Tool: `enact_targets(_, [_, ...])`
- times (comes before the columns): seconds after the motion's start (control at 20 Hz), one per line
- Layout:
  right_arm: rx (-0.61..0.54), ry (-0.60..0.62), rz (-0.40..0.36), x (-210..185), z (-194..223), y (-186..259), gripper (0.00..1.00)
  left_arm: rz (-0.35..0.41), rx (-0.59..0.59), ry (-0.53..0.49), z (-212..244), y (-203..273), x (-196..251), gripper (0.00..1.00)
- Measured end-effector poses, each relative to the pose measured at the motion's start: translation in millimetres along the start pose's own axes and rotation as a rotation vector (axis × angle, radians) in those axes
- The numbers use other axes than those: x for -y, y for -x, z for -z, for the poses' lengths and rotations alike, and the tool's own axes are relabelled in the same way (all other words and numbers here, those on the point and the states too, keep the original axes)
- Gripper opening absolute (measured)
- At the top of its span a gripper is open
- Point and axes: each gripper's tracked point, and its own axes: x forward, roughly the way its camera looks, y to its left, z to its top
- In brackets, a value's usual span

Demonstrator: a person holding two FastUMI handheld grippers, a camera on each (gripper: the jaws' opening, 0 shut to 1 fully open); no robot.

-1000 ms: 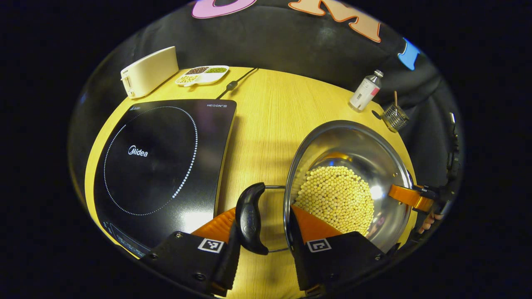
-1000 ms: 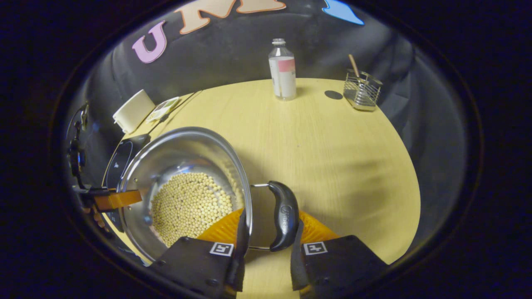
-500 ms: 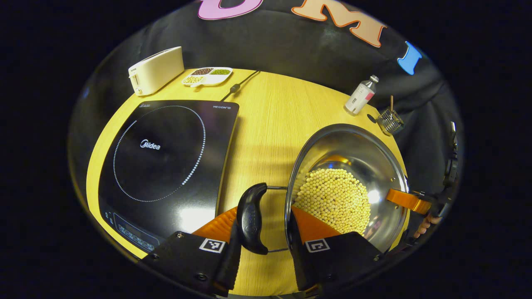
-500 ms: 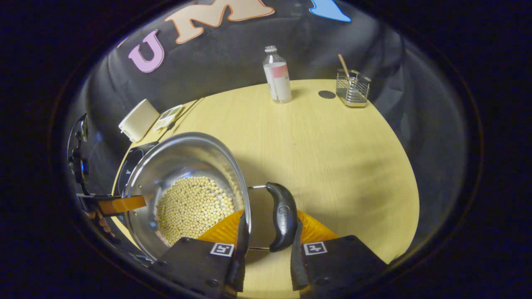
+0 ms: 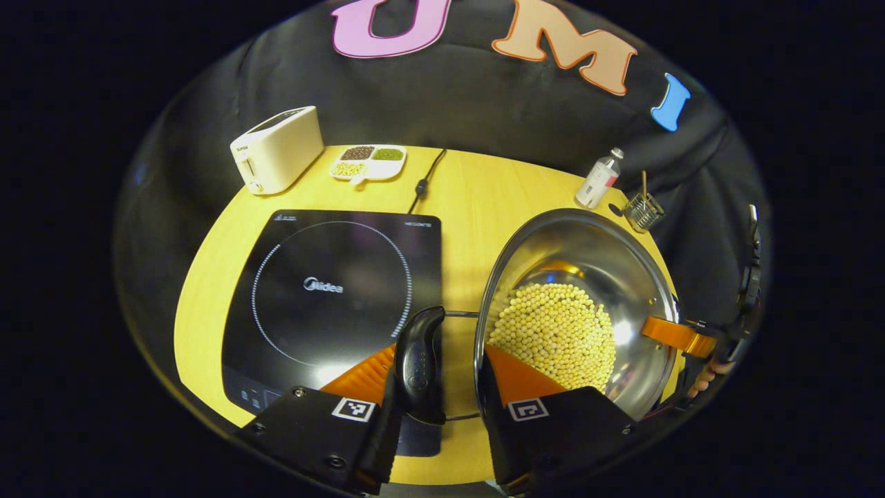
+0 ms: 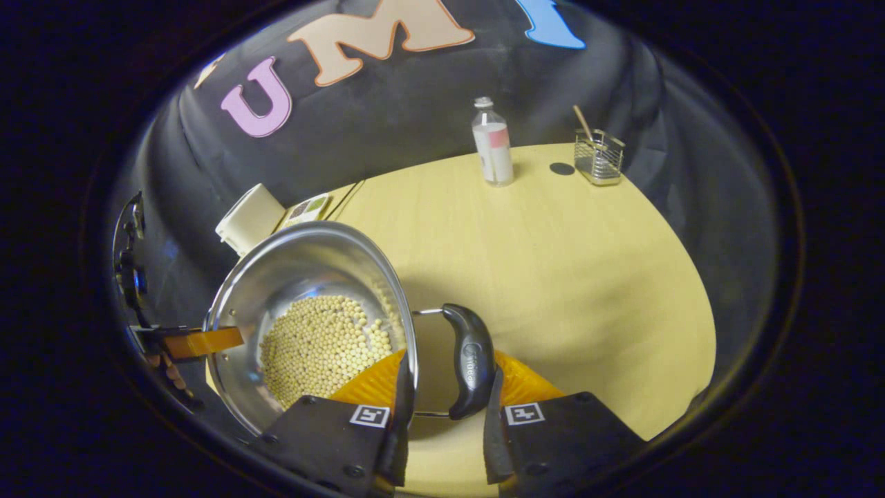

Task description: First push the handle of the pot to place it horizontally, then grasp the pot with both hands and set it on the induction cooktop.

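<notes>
Pot [image 5: 581, 304] hangs between two grippers, each clenched on one of its two black handles. In the left gripper view the left gripper [image 5: 435, 394] has both fingers pressed on the near handle [image 5: 420, 363], one finger between handle and pot wall. In the right gripper view the right gripper [image 6: 442, 401] grips the opposite handle [image 6: 470, 360] the same way. One heap of pale beans [image 5: 556, 332] covers the pot's bottom.

In the left gripper view the near handle overlaps the cooktop's [image 5: 332, 290] right edge, while the pot's bowl lies over bare table [image 5: 470, 207] to the right of it. The cooktop's ringed face is bare, its front edge near the table's front rim. A strip of open wood runs between cooktop and pot.

Farther back stand one toaster [image 5: 276, 149], one three-part dish [image 5: 368, 160] of grains and one cord [image 5: 423, 181]. At the far right edge sit one bottle [image 5: 599, 180] and one wire basket [image 5: 641, 211], well apart from the pot. In the right gripper view, broad open table [image 6: 553, 263] spreads between pot and bottle [image 6: 492, 144].
</notes>
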Motion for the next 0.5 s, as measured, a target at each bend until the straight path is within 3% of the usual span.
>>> enact_targets(0.1, [0.001, -0.007, 0.014, -36.5, 4.9, 0.1, 0.46, 0.017, 0.007, -0.012, -6.3, 3.0, -31.0, 0.57])
enact_targets(0.15, [-0.006, -0.013, 0.023, -53.8, 11.3, -0.3, 0.41, 0.018, -0.004, -0.011, -8.3, 4.3, -48.4, 0.57])
enact_targets(0.2, [-0.008, -0.009, 0.031, -70.3, 14.9, -1.6, 0.46, 0.021, -0.012, -0.01, -8.5, 6.5, -65.8, 0.55])
enact_targets(0.3, [-0.002, -0.011, 0.046, -100.8, 19.3, -7.0, 0.41, 0.039, -0.004, -0.019, -15.5, 5.9, -94.7, 0.55])
enact_targets(0.4, [-0.008, -0.016, 0.073, -127.8, 24.5, -12.1, 0.46, 0.052, -0.011, -0.025, -18.7, 1.5, -121.9, 0.55])
enact_targets(0.5, [-0.016, -0.006, 0.082, -154.4, 29.0, -17.8, 0.41, 0.061, -0.02, -0.023, -21.5, 0.5, -148.9, 0.56])
